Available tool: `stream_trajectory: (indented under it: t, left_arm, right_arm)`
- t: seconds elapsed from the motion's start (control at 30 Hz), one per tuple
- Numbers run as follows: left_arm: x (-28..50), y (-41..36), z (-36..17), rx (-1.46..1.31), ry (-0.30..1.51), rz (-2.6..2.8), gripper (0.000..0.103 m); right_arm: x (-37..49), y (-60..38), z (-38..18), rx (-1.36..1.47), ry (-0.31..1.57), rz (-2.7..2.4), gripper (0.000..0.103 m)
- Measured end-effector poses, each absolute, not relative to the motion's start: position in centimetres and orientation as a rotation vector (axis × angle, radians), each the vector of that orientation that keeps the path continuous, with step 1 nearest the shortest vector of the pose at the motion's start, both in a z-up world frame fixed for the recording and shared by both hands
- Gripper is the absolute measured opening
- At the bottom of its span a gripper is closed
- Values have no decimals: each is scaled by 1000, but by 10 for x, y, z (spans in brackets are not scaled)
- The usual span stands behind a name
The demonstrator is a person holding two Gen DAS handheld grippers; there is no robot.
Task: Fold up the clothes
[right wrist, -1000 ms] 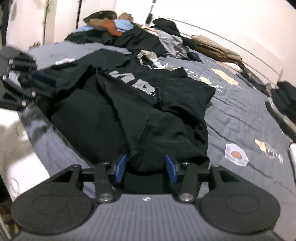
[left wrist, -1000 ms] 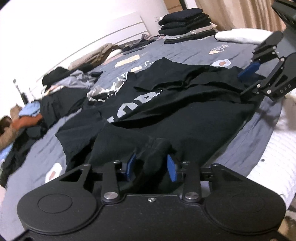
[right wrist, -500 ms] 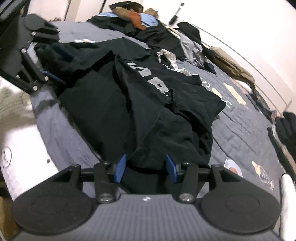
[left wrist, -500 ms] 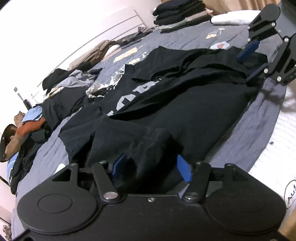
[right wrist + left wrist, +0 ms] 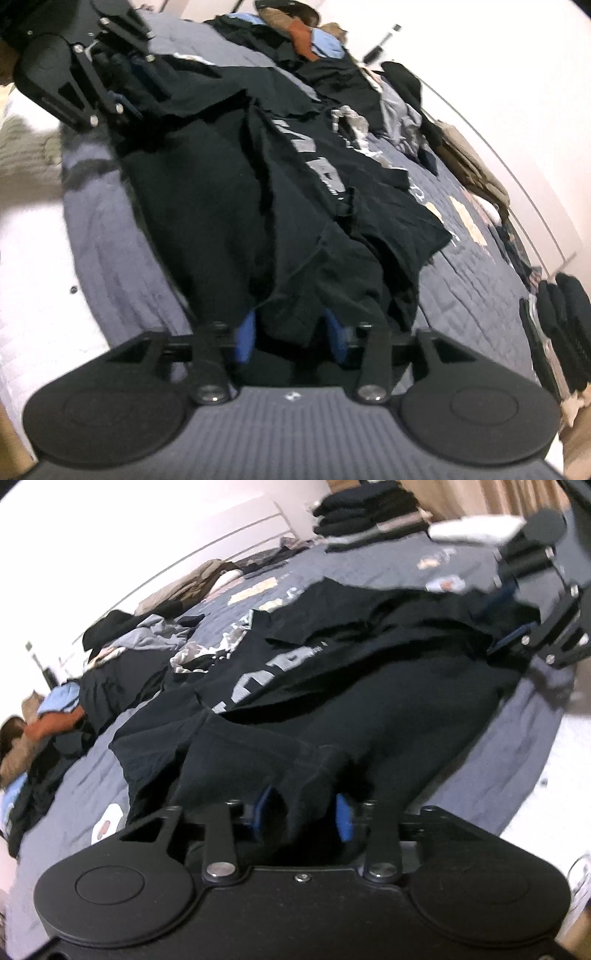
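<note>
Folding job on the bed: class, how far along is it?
Done: a stack of folded dark clothes sits at the far corner. In hand: the left gripper and right gripper each pinch an edge of the black T-shirt, not yet folded. Left: the loose clothes pile beyond it.

Left gripper [image 5: 302, 814]: low in the frame of its own view, blue pads [image 5: 343, 816] set apart with a bunch of the black garment [image 5: 388, 716] pinched between them. Seen again at upper left of the right wrist view [image 5: 127, 83], tilted, black linkage arms spread, cloth trailing from between the fingers. Right gripper [image 5: 291, 338]: bottom centre of its own view, blue pads [image 5: 244, 341] closed onto a fold of the same garment. Seen again at upper right of the left wrist view [image 5: 511, 627], angled, motion-blurred, clamped on the cloth's far edge.
</note>
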State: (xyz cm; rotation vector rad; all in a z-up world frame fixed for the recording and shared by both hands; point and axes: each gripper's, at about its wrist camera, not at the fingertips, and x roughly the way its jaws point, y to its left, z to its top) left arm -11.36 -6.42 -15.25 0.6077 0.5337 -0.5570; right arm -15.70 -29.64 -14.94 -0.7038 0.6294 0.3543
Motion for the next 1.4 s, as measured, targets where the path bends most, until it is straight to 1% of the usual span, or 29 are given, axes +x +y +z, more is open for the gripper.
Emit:
stream_trajectory:
  t: [0.03, 0.1, 0.13, 0.33, 0.63, 0.8, 0.9, 1.03, 1.27, 1.4]
  left_arm:
    - [-112, -62, -148, 583, 533, -558, 20]
    - [-109, -56, -140, 534, 525, -550, 16]
    - [-108, -54, -136, 510, 520, -544, 10]
    - [-97, -24, -102, 361, 458, -474, 9]
    - [-86, 44, -46, 142, 335, -321, 5]
    - [-84, 61, -28, 92, 281, -282, 5]
    - [-75, 64, -19, 95, 265, -271, 5]
    - [-48, 65, -18, 106, 292, -263, 5]
    - [8, 60, -42, 143, 347, -261, 5]
    - [51, 60, -47, 139, 383, -256, 5]
  right_arm:
    - [-156, -299, -145, -672, 621, 340, 12]
    - [-154, -307, -133, -571, 581, 303, 10]
    - [-154, -312, -126, -515, 556, 288, 9]
    - [-155, -336, -97, -262, 451, 239, 8]
    - [-172, -381, -51, 95, 264, 225, 7]
    - [-180, -393, -31, 155, 174, 217, 7]
    - [-150, -402, -35, 178, 222, 201, 7]
    - [-108, -414, -42, 209, 295, 179, 7]
    - [-34, -433, -55, 264, 423, 145, 7]
    - [6, -432, -60, 271, 454, 146, 7]
